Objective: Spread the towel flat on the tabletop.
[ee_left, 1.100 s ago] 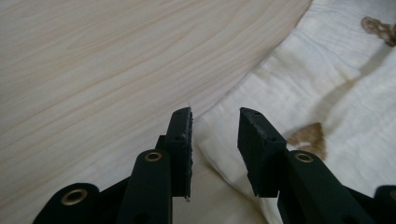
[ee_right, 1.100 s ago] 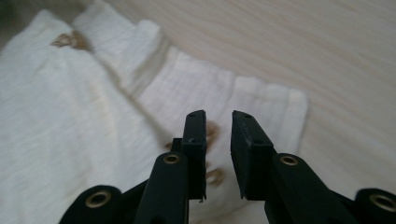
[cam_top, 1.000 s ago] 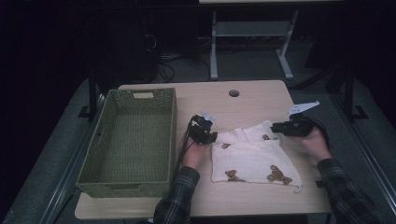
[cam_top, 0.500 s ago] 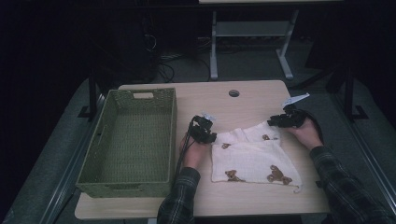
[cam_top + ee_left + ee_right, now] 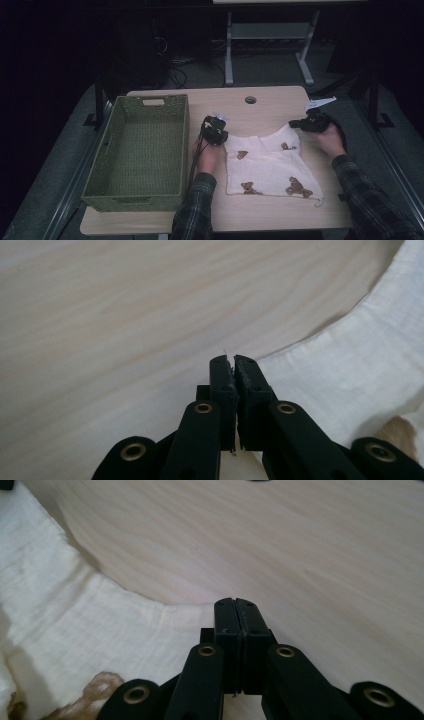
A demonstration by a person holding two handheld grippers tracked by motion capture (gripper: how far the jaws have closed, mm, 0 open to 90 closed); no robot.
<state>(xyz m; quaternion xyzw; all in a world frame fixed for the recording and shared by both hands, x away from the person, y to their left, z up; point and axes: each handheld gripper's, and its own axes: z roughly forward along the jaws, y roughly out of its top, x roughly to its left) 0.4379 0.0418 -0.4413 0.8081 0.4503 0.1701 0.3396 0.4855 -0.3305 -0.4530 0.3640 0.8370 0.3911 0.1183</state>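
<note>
The cloth (image 5: 270, 165), cream with brown teddy bears printed on it, lies right of centre in the high view, flat on the table (image 5: 235, 107) with its far edge dipping between two raised corners. We hold one corner in each pair of tongs: the left tongs (image 5: 216, 131) sit at the upper left corner, the right tongs (image 5: 302, 124) at the upper right. In both gripper views the jaws are pressed together, and we judge them clenched on the cloth's edge, so that we can spread or fold it evenly. The green woven basket (image 5: 137, 150) waits at the left of the frame, probably to receive the cloth. We can read no writing, label or brand anywhere.
</note>
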